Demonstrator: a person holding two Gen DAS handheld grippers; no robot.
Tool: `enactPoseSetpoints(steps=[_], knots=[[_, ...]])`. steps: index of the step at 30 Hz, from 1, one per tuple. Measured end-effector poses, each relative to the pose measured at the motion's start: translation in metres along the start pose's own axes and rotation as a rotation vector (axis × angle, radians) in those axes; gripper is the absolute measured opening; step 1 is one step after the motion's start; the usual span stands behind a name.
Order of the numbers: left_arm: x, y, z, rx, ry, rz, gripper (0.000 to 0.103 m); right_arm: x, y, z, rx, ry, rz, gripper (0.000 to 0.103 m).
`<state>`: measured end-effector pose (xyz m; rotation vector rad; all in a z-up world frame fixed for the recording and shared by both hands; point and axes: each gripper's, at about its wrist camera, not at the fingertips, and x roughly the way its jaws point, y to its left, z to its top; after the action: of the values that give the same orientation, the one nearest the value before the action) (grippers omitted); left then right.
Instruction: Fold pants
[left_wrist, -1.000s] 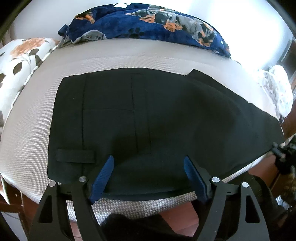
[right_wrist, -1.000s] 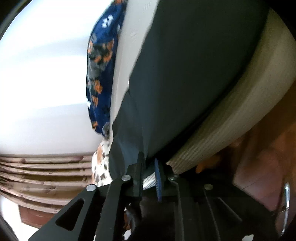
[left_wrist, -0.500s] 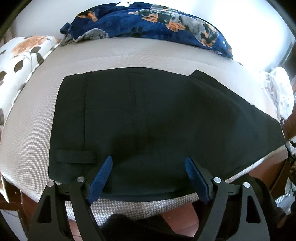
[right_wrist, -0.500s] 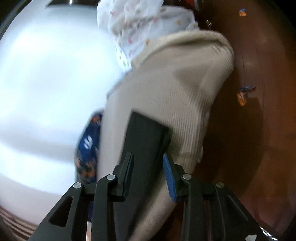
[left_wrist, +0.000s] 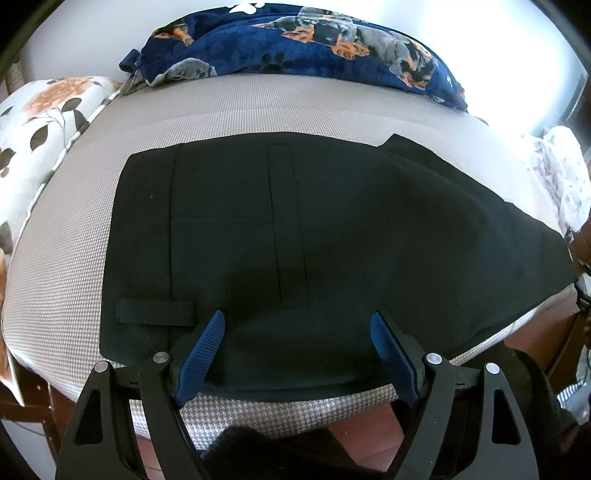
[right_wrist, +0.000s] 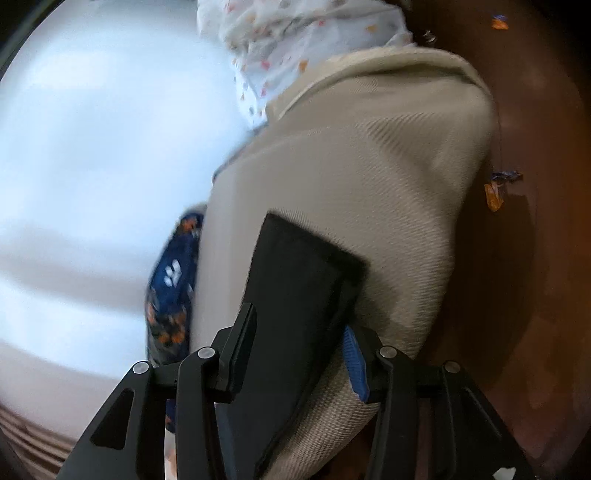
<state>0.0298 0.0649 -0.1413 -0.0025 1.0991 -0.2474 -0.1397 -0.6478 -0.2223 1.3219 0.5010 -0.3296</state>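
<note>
The black pants (left_wrist: 314, 236) were found spread flat on the grey woven mattress (left_wrist: 258, 107), the waistband end toward the floral pillow (left_wrist: 40, 122) and a belt loop (left_wrist: 155, 312) visible near the front edge. The left gripper (left_wrist: 297, 343) was seen over the near hem of the pants, its blue-padded fingers (left_wrist: 201, 354) spread wide apart and holding nothing. The right gripper (right_wrist: 299, 339) was observed at the far end of the mattress, its fingers parted on either side of a pants leg (right_wrist: 295, 295) without visibly pinching it. A navy dog-print blanket (left_wrist: 295, 44) was noted along the back edge of the mattress, and a white spotted cloth (right_wrist: 295, 48) at its corner. No containers were seen, and no legible writing or brand marks could be made out.
</note>
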Motion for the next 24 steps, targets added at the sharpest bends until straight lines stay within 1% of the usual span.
enactPoseSetpoints(steps=[1,2,4,5,6,7,8,10,12,15,16,17,18,19,20,22,23,24], knots=[[0.000,0.000,0.000,0.003,0.001,0.000,0.082,0.000,0.000,0.001,0.007,-0.004,0.010,0.045],[0.000,0.000,0.000,0.003,0.000,0.001,0.082,-0.002,-0.001,0.001,0.019,-0.015,0.047,0.046],[0.000,0.000,0.000,0.007,0.000,0.003,0.082,-0.006,0.002,0.002,0.016,-0.025,0.174,0.045],[0.000,0.001,0.000,0.006,0.000,0.003,0.082,-0.006,0.003,0.002,0.007,-0.027,0.195,0.045],[0.001,0.001,0.000,0.004,-0.001,0.003,0.082,-0.006,0.005,0.003,-0.014,-0.025,0.157,0.045],[0.000,0.000,0.000,0.006,0.000,0.002,0.083,-0.003,0.005,0.005,-0.028,-0.015,0.086,0.045],[0.001,0.000,0.000,0.008,0.000,0.003,0.083,-0.001,0.001,0.005,-0.020,-0.010,0.075,0.045],[0.001,-0.002,-0.001,0.019,0.001,0.011,0.083,-0.003,-0.008,0.006,0.027,-0.019,0.102,0.044],[0.001,-0.003,-0.001,0.027,0.003,0.018,0.083,-0.010,-0.014,0.004,0.065,-0.041,0.095,0.046],[0.002,-0.003,-0.001,0.025,0.003,0.017,0.083,-0.022,-0.015,0.000,0.052,-0.072,0.101,0.046],[0.002,-0.003,-0.001,0.023,0.003,0.015,0.084,-0.023,-0.013,-0.001,0.033,-0.067,0.099,0.044],[0.002,-0.004,-0.002,0.023,0.001,0.013,0.085,-0.023,-0.010,-0.001,0.009,-0.055,0.083,0.035],[0.003,-0.004,-0.002,0.026,0.001,0.014,0.085,-0.020,-0.006,-0.001,-0.012,-0.027,0.052,0.029],[0.003,-0.006,-0.003,0.031,0.000,0.018,0.086,-0.014,-0.005,-0.001,-0.017,0.007,0.035,0.020],[0.003,-0.007,-0.003,0.037,0.001,0.023,0.086,-0.008,-0.005,0.000,-0.019,0.022,0.024,0.015],[0.004,-0.009,-0.003,0.048,0.004,0.031,0.087,-0.004,-0.001,-0.001,-0.042,0.025,-0.010,0.010],[0.004,-0.009,-0.003,0.052,0.005,0.034,0.087,-0.003,0.003,-0.002,-0.056,0.025,-0.017,0.010],[0.004,-0.009,-0.003,0.052,0.006,0.034,0.087,-0.003,0.009,-0.003,-0.056,0.021,0.013,0.009]])
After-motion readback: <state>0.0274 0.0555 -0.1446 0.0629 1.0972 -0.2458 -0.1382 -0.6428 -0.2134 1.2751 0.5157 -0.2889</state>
